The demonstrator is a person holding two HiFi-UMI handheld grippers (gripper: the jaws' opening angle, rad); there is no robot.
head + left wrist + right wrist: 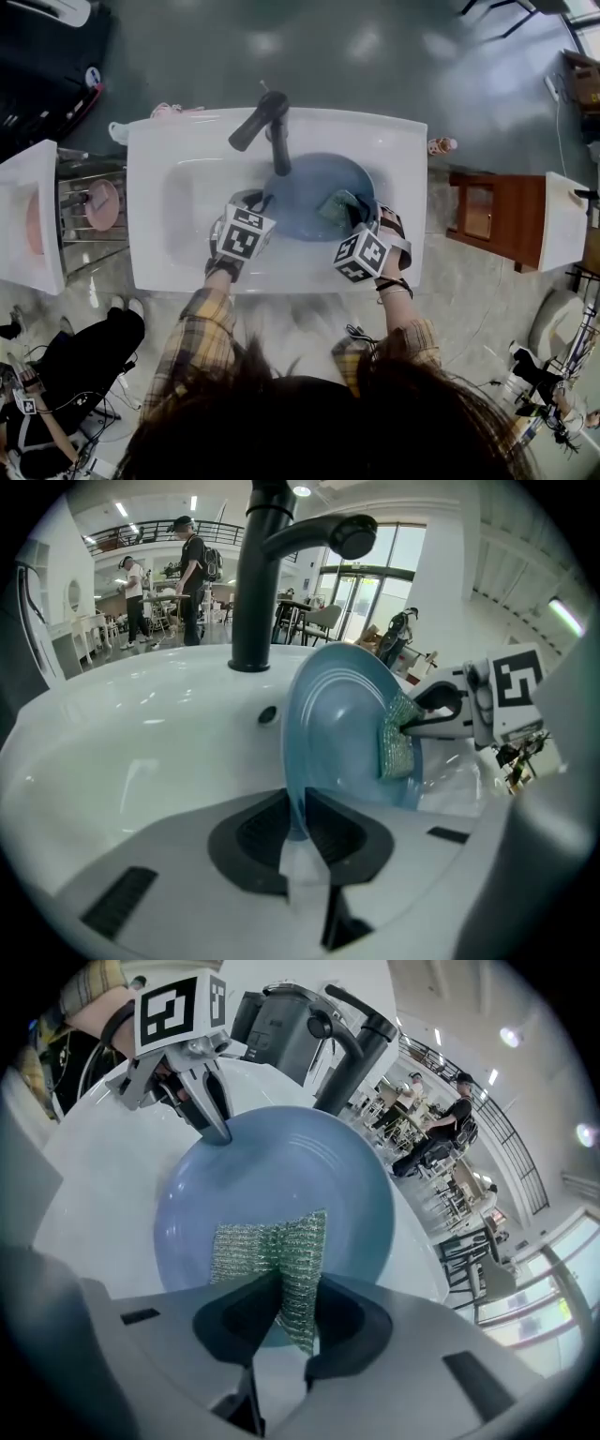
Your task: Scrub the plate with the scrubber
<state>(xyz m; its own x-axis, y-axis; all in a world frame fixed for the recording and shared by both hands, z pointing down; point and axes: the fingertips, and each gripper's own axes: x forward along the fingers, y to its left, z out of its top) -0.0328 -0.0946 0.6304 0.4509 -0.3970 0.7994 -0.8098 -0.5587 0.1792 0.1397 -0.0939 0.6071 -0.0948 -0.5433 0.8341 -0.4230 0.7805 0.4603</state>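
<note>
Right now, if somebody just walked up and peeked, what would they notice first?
The round blue plate stands out most, tipped up on its edge in the white sink just in front of the black tap. The left hand-held gripper pinches its rim. The right hand-held gripper presses a sparkly green mesh scrubber against its face.

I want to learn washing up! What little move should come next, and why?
Probably slide the scrubber in the right gripper across the plate: it rests on the blue face, while the left gripper pinches the rim, steadying it in the sink.
</note>
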